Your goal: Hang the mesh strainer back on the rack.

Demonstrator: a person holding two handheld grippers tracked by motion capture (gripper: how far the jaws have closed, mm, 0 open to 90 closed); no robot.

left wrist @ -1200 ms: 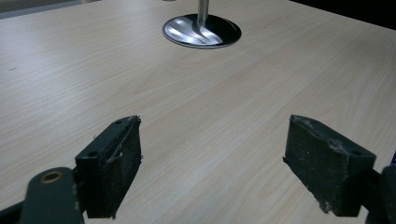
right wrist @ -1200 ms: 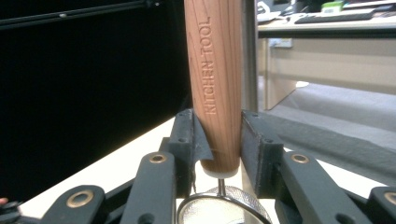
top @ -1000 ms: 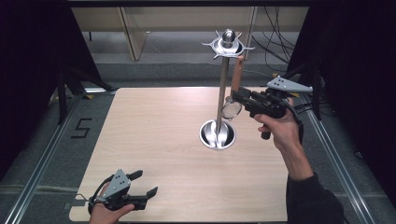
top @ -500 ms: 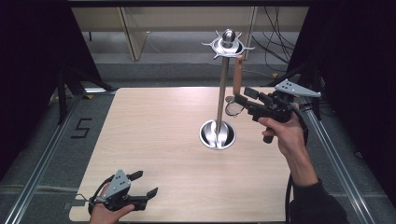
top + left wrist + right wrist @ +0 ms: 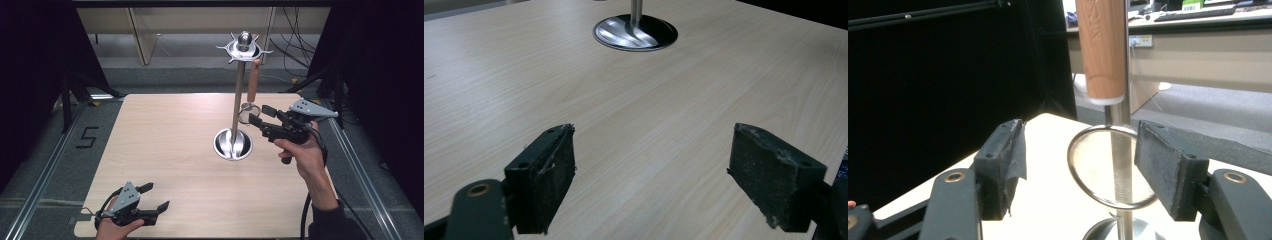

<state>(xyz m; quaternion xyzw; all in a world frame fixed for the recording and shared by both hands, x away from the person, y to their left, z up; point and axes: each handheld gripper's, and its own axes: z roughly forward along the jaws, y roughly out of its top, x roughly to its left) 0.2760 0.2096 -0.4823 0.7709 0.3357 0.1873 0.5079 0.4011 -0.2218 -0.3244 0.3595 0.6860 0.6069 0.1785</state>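
Pale wood counter point(image 5: 165, 145) | wooden-handled round wire-mesh strainer point(image 5: 1108, 167) hangs from steel stand point(image 5: 239, 90) | right claw point(image 5: 1080, 170) spread, empty | light, dentable mesh; grip stiff handle | left claw point(image 5: 651, 175) spread

Lab test cell: black curtains point(image 5: 35, 75), floor rails point(image 5: 40, 185), loose cables point(image 5: 295, 45), desks point(image 5: 1198, 30) with keyboard point(image 5: 1193, 14) behind.

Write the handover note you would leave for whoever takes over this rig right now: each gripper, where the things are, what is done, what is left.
Right gripper: open, jaws either side of the small strainer, not touching it.
Left gripper: open, holding nothing, low at the table's near left corner.
Strainer hangs by its wooden handle from the steel stand, ring beside the pole.
Done: strainer hung.
Left: probably move the right gripper clear of the ring.
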